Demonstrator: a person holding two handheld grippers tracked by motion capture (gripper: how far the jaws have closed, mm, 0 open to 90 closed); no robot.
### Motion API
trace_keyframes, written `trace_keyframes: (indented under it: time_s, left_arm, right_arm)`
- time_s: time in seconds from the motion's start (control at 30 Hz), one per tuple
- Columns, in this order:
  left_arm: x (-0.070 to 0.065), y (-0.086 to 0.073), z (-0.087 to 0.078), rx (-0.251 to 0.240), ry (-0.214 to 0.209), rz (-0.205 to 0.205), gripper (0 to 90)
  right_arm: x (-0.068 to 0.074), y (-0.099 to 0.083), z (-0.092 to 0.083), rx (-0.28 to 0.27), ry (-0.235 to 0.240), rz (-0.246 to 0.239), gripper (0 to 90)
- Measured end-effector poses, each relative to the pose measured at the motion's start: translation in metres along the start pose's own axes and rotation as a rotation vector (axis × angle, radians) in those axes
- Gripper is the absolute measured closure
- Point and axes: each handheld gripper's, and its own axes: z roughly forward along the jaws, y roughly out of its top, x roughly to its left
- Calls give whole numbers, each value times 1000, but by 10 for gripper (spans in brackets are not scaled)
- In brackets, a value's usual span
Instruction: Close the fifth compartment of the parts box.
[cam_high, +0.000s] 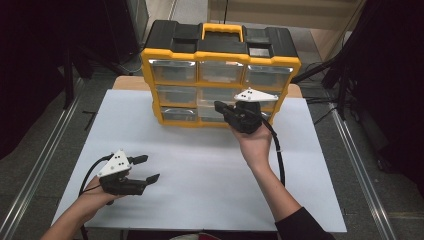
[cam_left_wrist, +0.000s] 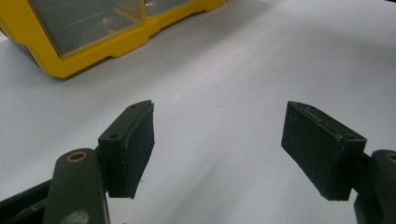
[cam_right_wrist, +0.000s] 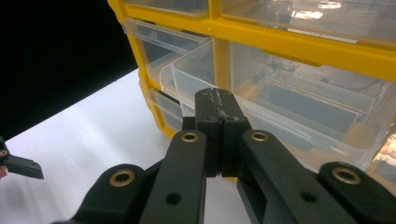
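Observation:
A yellow and black organizer (cam_high: 220, 54) with several clear drawers stands at the far middle of the white table (cam_high: 200, 175). My right gripper (cam_high: 219, 106) is held up in front of its lower rows, jaws shut together with nothing seen between them. In the right gripper view its tips (cam_right_wrist: 217, 100) sit against the front lip of a clear drawer (cam_right_wrist: 280, 109) that sticks out a little from the yellow frame (cam_right_wrist: 280, 42). My left gripper (cam_high: 147, 168) rests low at the near left, open and empty, its pads (cam_left_wrist: 135, 140) wide apart over bare table, with the organizer's corner (cam_left_wrist: 93, 51) beyond.
The table's front edge (cam_high: 200, 231) runs just behind my forearms. Metal rails (cam_high: 45, 160) line the floor on both sides, with dark curtains beyond. A cable (cam_high: 278, 160) trails from the right gripper along the forearm.

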Motion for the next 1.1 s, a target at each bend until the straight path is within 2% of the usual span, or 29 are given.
trace_keyframes:
  time_s: [0.63,1.1]
  left_arm:
    - [0,0,1,0,1,-1,257]
    - [0,-1,1,-4,4,-2,257]
  right_arm:
    - [-10,2,11,-13,-29,16,900]
    - [-17,1,13,-19,-51,35,900]
